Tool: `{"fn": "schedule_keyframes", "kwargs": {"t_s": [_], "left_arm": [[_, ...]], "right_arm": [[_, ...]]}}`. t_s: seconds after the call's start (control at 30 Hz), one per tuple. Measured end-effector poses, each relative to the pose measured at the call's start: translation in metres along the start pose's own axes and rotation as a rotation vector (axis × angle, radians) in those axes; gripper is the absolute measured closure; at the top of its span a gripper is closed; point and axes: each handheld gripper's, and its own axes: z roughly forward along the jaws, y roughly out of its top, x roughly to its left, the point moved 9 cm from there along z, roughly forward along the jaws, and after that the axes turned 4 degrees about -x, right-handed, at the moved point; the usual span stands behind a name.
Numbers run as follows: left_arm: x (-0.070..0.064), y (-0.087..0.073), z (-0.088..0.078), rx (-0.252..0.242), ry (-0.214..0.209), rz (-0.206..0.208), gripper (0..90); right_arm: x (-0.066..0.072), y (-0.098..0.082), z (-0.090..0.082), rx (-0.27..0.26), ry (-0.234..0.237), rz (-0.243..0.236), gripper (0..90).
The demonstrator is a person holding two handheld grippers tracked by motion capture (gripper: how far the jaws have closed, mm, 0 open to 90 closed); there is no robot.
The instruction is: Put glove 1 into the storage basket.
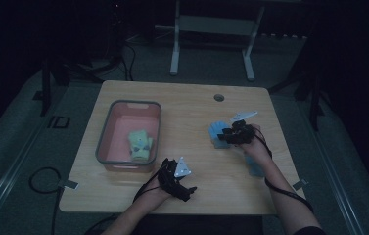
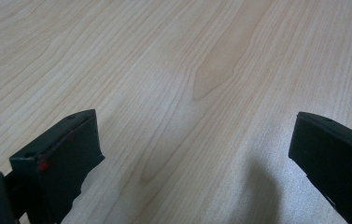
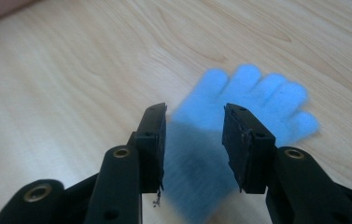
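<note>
A light blue glove (image 1: 215, 131) lies flat on the wooden table (image 1: 187, 105), right of middle, its fingers spread (image 3: 257, 93). My right gripper (image 1: 229, 136) hovers low over the glove's wrist end. In the right gripper view its jaws (image 3: 194, 112) stand apart, one on each side of the glove's palm, and the pads do not press on it. My left gripper (image 1: 184, 190) rests near the table's front edge. It is open wide over bare wood (image 2: 194, 126), with nothing between its fingers.
A pink tub with a grey rim (image 1: 104, 132) stands at the left with a yellow-green glove (image 1: 140, 144) inside. A second bluish piece (image 1: 256, 169) lies under the right forearm. A round cable hole (image 1: 219, 97) is near the table's far edge.
</note>
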Motion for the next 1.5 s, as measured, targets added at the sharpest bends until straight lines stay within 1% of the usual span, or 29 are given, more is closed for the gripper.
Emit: {"fn": "schedule_keyframes", "kwargs": {"t_s": [0.03, 0.07, 0.1, 0.17, 0.2, 0.23, 0.33, 0.4, 0.43, 0.53, 0.57, 0.63, 0.67, 0.73, 0.77, 0.83, 0.87, 0.9, 0.97, 1.03, 1.13, 1.17, 1.23, 1.3, 1.37, 1.4, 1.43, 1.47, 1.5], "left_arm": [[0.000, 0.000, 0.000, 0.000, 0.000, 0.000, 2.5], [0.001, -0.001, -0.002, -0.010, -0.004, -0.005, 2.5], [0.001, -0.001, -0.002, -0.012, -0.006, -0.007, 2.5], [0.001, -0.001, -0.002, -0.010, -0.008, -0.009, 2.5], [0.001, -0.001, -0.001, -0.012, -0.008, -0.007, 2.5], [0.001, -0.001, -0.001, -0.013, -0.009, -0.004, 2.5], [0.001, -0.002, -0.001, -0.009, -0.007, 0.003, 2.5], [0.001, -0.001, -0.001, -0.015, -0.009, 0.001, 2.5], [0.001, -0.001, -0.002, -0.017, -0.009, -0.001, 2.5], [0.002, -0.002, -0.001, -0.019, -0.007, -0.004, 2.5], [0.002, -0.002, -0.002, -0.019, -0.007, -0.004, 2.5], [0.002, -0.001, -0.002, -0.024, -0.008, -0.005, 2.5], [0.003, -0.002, -0.002, -0.024, -0.007, -0.007, 2.5], [0.003, -0.002, -0.002, -0.025, -0.008, -0.007, 2.5], [0.003, -0.002, -0.002, -0.024, -0.007, -0.005, 2.5], [0.003, -0.002, -0.002, -0.027, -0.008, -0.007, 2.5], [0.003, -0.002, -0.002, -0.025, -0.007, -0.007, 2.5], [0.003, -0.002, -0.002, -0.027, -0.008, -0.007, 2.5], [0.002, -0.001, -0.002, -0.029, -0.007, -0.007, 2.5], [0.002, -0.002, -0.002, -0.028, -0.007, -0.007, 2.5], [0.003, -0.001, -0.002, -0.028, -0.006, -0.005, 2.5], [0.003, -0.001, -0.002, -0.029, -0.007, -0.005, 2.5], [0.002, -0.001, -0.002, -0.029, -0.007, -0.006, 2.5], [0.002, -0.001, -0.003, -0.031, -0.007, -0.006, 2.5], [0.002, -0.001, -0.003, -0.032, -0.008, -0.004, 2.5], [0.002, -0.001, -0.003, -0.030, -0.010, -0.005, 2.5], [0.002, -0.001, -0.002, -0.030, -0.011, -0.004, 2.5], [0.002, -0.001, -0.002, -0.032, -0.011, -0.002, 2.5], [0.003, -0.001, -0.002, -0.033, -0.010, -0.001, 2.5]], "right_arm": [[-0.003, 0.000, 0.004, 0.008, -0.007, 0.002, 59.6], [-0.010, -0.004, 0.015, 0.034, -0.025, 0.006, 59.9], [-0.012, -0.006, 0.018, 0.048, -0.028, 0.008, 59.9], [-0.016, -0.014, 0.025, 0.085, -0.054, -0.006, 60.7], [-0.017, -0.015, 0.027, 0.076, -0.051, -0.006, 61.9], [-0.017, -0.016, 0.028, 0.069, -0.044, 0.003, 63.5], [-0.018, -0.016, 0.028, 0.067, -0.037, 0.007, 69.0], [-0.017, -0.016, 0.028, 0.084, -0.036, 0.007, 76.4], [-0.016, -0.015, 0.028, 0.092, -0.030, 0.013, 78.3], [-0.014, -0.014, 0.029, 0.105, -0.041, 0.030, 81.9], [-0.013, -0.014, 0.029, 0.107, -0.036, 0.042, 82.8], [-0.011, -0.012, 0.027, 0.099, -0.013, 0.068, 86.8], [-0.009, -0.011, 0.025, 0.093, -0.001, 0.075, 87.2], [-0.003, -0.008, 0.020, 0.085, -0.001, 0.071, 87.5], [0.001, -0.006, 0.017, 0.079, 0.010, 0.066, 87.5], [0.009, -0.002, 0.010, 0.061, 0.012, 0.055, 87.5], [0.012, 0.000, 0.006, 0.056, 0.015, 0.050, 87.5], [0.017, 0.003, 0.001, 0.042, 0.019, 0.057, 87.5], [0.026, 0.009, -0.009, 0.014, 0.024, 0.043, 87.5], [0.035, 0.013, -0.020, -0.004, 0.028, 0.048, 87.5], [0.051, 0.016, -0.034, -0.028, 0.029, 0.019, 87.5], [0.057, 0.015, -0.038, -0.031, 0.034, 0.013, 87.5], [0.065, 0.013, -0.044, -0.035, 0.034, 0.021, 87.5], [0.073, 0.010, -0.048, -0.041, 0.029, -0.002, 87.5], [0.081, 0.005, -0.050, -0.041, 0.041, -0.005, 87.5], [0.084, 0.002, -0.050, -0.037, 0.036, -0.013, 87.5], [0.087, -0.001, -0.049, -0.030, 0.029, -0.006, 87.5], [0.089, -0.004, -0.048, -0.031, 0.035, 0.023, 87.4], [0.092, -0.006, -0.047, -0.040, 0.045, 0.036, 87.4]]}}
